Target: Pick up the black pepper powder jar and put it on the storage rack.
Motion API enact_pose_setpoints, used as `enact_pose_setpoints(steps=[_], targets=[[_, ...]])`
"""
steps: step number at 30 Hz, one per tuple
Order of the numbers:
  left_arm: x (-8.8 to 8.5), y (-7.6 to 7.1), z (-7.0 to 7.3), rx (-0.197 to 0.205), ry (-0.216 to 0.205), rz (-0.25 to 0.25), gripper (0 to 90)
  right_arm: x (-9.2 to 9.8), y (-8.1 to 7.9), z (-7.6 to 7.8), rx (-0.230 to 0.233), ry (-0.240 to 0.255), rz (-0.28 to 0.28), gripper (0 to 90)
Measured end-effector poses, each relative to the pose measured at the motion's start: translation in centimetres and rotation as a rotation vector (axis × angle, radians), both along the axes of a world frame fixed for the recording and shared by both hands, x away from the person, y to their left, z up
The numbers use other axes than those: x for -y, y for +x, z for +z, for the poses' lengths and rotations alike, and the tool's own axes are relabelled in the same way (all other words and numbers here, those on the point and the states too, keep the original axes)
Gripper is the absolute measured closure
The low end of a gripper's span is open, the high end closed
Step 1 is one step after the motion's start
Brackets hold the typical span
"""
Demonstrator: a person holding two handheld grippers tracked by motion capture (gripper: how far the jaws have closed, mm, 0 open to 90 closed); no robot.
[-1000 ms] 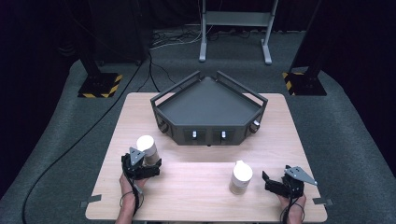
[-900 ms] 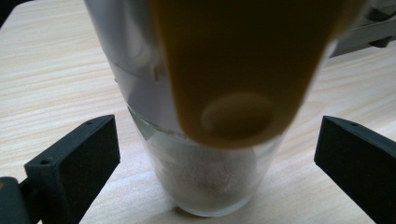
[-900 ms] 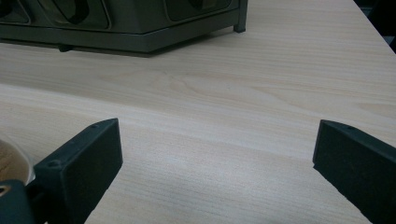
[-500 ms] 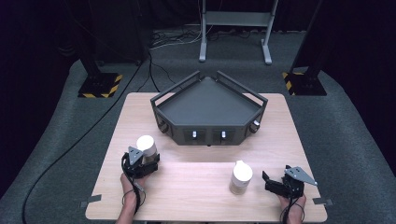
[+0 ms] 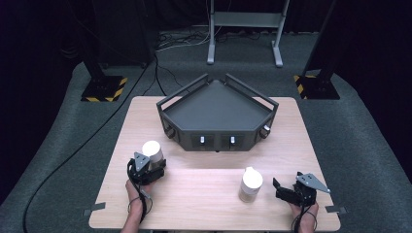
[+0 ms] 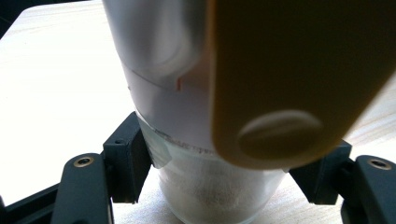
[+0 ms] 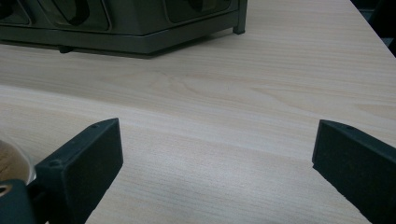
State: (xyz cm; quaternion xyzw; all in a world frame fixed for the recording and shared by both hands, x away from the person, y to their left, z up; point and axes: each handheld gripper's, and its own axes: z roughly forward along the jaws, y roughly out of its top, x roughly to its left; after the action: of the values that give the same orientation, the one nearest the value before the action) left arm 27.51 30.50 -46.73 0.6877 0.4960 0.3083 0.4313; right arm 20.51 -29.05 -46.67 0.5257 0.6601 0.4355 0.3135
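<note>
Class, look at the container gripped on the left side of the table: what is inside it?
The container in the left gripper has a clear lower section showing whitish powdery contents. Its white label and the tan tag cover everything higher up.

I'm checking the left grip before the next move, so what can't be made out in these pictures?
- Left gripper view: the top of the white bottle is cut off by the upper edge, and a blurred tan flap covers its right side.
- High view: the left gripper is too small to show its pads.
- Right gripper view: the jar is cut off by the left edge.
</note>
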Motion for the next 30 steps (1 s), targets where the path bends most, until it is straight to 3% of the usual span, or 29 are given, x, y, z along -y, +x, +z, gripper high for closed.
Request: enact_pose_setpoints(steps=[15, 30], targets=[[0.0, 0.1, 0.4, -0.016, 0.0, 0.009, 30.5, 0.1, 0.0, 0.0, -0.001, 0.004, 0.003, 1.1], [-0.6, 0.0, 1.9, 0.002, -0.007, 0.001, 30.5, 0.1, 0.1, 0.0, -0.003, 0.005, 0.003, 1.0]])
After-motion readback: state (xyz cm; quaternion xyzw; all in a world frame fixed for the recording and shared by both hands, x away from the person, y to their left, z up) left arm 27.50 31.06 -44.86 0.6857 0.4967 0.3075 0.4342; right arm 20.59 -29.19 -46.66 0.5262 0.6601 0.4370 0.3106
